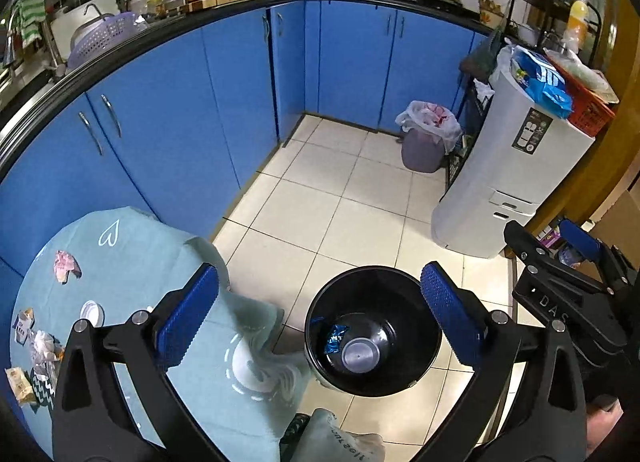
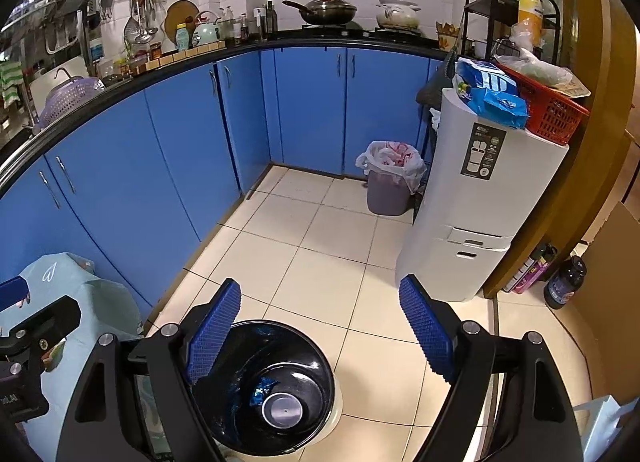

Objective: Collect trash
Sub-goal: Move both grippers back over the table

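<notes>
My left gripper [image 1: 320,271] is open and holds nothing, hanging over a black bin [image 1: 400,298] on the tiled floor. Inside the bin lie a blue wrapper [image 1: 334,338] and a clear round cup [image 1: 360,354]. To the left, a table under a teal cloth [image 1: 132,262] carries a pink crumpled paper [image 1: 66,266], a white lid [image 1: 91,312], crumpled plastic [image 1: 44,350] and small packets [image 1: 20,386]. My right gripper [image 2: 320,284] is open too, nothing between its blue pads, above and right of the same bin [image 2: 304,342], wrapper [image 2: 262,386] and cup [image 2: 282,410].
Blue cabinets [image 1: 180,122] curve round the left and back. A purple bin with a white liner [image 1: 426,142] stands in the far corner beside a white appliance [image 1: 512,182] topped by a red basket. Bottles [image 2: 564,282] stand on the floor at right.
</notes>
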`<state>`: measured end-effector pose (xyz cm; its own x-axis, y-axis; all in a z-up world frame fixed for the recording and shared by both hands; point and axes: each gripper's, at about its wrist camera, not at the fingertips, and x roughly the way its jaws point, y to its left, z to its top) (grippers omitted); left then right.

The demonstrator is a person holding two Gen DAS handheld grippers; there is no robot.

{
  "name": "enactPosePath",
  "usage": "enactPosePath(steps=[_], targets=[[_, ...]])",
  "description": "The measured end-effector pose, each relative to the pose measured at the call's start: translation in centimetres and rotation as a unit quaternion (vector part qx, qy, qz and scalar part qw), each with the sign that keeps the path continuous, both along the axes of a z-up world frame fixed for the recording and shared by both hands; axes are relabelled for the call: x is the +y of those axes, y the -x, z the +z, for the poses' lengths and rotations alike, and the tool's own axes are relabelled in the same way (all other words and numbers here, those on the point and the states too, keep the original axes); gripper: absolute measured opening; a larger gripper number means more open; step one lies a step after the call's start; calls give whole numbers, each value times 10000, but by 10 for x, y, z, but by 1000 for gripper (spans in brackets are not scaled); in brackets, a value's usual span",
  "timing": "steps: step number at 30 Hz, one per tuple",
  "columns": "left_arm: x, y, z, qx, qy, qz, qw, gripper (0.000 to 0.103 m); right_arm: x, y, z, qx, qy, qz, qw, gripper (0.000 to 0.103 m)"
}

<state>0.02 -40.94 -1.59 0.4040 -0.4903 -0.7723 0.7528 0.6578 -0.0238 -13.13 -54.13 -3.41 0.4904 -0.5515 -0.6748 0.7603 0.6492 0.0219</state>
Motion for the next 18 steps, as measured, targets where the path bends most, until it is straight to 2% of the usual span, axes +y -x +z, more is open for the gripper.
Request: enactPosePath(steps=[18], targets=[[50, -18, 11, -31, 158, 547, 9984, 100, 39, -23, 16, -98, 106, 454, 9989, 80]])
